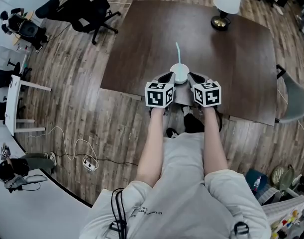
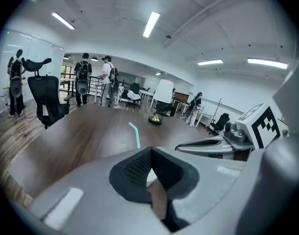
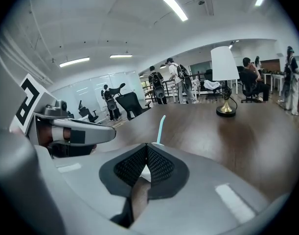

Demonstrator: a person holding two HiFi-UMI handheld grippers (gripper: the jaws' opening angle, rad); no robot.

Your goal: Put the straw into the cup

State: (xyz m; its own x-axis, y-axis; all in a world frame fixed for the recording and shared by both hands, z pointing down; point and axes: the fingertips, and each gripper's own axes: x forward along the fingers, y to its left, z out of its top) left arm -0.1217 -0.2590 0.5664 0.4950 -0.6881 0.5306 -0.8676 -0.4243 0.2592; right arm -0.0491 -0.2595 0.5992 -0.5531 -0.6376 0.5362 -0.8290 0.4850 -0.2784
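- Pressing together at the tips, the jaws of the left gripper (image 2: 151, 151) hold nothing; only a white sliver shows in the gap behind the pads.
- The right gripper (image 3: 147, 146) is in the same condition: jaw tips meet and nothing is pinched.
- In the head view the two grippers sit side by side at the near edge of the table (image 1: 142, 44), the left gripper (image 1: 170, 76) and the right gripper (image 1: 190, 76) angled inward.
- The white cup (image 1: 179, 72) stands on the table between the two sets of tips, just beside both.
- The teal straw (image 1: 177, 51) rises from the cup's top, upright with a bent upper end; both gripper views show it just beyond the jaws (image 2: 135, 133) (image 3: 160, 129).
- A lamp (image 1: 225, 4) with a white shade stands at the far right of the table, well apart from the cup.
- A black office chair (image 1: 82, 9) stands on the wood floor off the far left corner.
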